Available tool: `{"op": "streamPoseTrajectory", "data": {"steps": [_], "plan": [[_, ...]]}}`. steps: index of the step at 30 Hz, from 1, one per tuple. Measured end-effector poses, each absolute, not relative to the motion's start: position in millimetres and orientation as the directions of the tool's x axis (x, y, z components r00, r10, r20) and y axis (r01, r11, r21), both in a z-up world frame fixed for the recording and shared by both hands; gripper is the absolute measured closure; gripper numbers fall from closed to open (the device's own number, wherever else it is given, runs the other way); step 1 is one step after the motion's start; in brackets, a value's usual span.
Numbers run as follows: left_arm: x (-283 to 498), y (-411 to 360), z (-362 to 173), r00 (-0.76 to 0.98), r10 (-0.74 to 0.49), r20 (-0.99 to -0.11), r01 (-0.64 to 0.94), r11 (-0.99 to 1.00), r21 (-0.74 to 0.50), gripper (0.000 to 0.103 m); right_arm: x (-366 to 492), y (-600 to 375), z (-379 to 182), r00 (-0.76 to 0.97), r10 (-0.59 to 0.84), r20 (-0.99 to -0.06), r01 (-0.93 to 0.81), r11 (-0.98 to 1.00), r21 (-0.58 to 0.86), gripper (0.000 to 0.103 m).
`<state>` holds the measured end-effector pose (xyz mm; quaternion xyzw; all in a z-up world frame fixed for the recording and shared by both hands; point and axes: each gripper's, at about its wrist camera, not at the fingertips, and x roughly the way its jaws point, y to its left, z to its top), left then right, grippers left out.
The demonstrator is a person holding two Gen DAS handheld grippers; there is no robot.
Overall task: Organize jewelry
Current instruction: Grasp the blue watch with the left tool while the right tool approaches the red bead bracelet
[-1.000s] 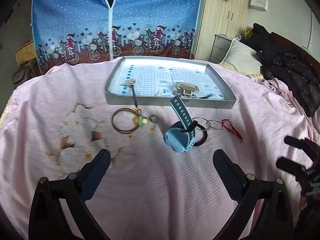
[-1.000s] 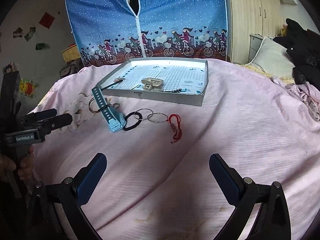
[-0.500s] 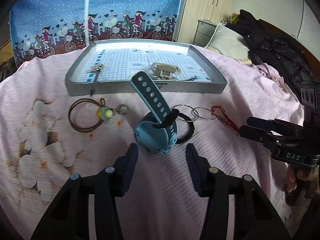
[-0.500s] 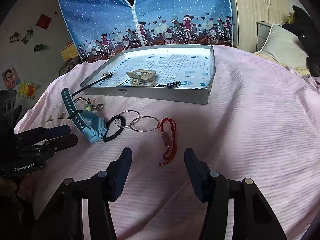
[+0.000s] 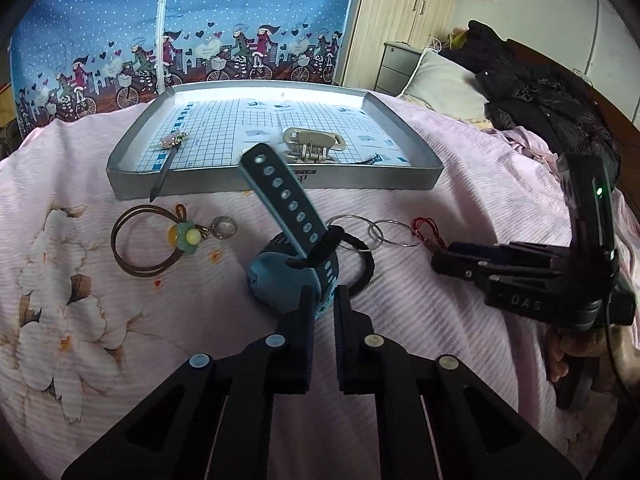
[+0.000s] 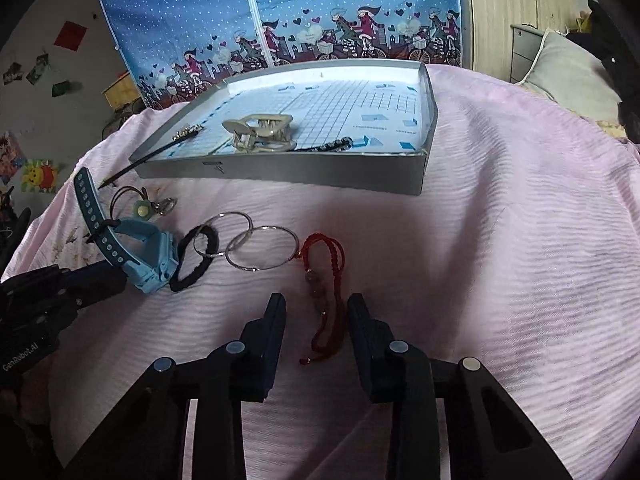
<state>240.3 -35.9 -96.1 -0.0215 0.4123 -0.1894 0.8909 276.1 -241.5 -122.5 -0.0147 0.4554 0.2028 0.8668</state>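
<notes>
Clearly, the left gripper (image 5: 322, 304) jaws pinched the blue watch (image 5: 294, 272) while the right gripper (image 6: 316, 312) jaws straddled, apart, the red bracelet (image 6: 326, 280); at 3 o'clock, the tangled black hair tie (image 5: 362, 264) might drag along.

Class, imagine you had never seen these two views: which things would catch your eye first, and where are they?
The blue watch stands out, strap raised, on the pink bedspread, with the left gripper closed around its near edge. The right gripper straddles a red cord bracelet, jaws apart. Behind lies the grey tray holding a beige hair claw.
</notes>
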Motion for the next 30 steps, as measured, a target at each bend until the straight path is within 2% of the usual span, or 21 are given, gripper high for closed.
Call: {"op": "streamPoseTrajectory", "data": {"steps": [4,6,8,9,20,25,30], "plan": [[240,-33,-95,0.583,-0.37,-0.723,0.311,0.924,-0.221,0.1,272,-236,-127,0.49,0.319,-0.811,-0.371,0.919,0.137,0.075],[239,-33,-94,0.582,-0.372,-0.723,0.314,0.923,-0.222,0.101,270,-232,-127,0.489,0.317,-0.813,-0.379,0.916,0.129,0.08],[239,-33,-93,0.582,-0.372,-0.723,0.317,0.923,-0.219,0.101,268,-231,-128,0.476,0.34,-0.811,-0.385,0.91,0.155,0.091],[239,-33,-94,0.58,-0.373,-0.724,0.319,0.922,-0.22,0.101,267,-231,-129,0.469,0.349,-0.811,-0.383,0.908,0.169,0.092],[248,-36,-97,0.574,-0.395,-0.717,0.323,0.914,-0.245,0.099,268,-239,-129,0.452,0.394,-0.8,-0.345,0.905,0.25,0.092],[251,-41,-99,0.558,-0.388,-0.733,0.333,0.914,-0.231,0.093,268,-239,-130,0.455,0.402,-0.795,-0.341,0.903,0.262,0.092],[249,-41,-100,0.559,-0.403,-0.725,0.349,0.907,-0.236,0.092,268,-239,-130,0.454,0.405,-0.793,-0.34,0.902,0.266,0.091]]}}
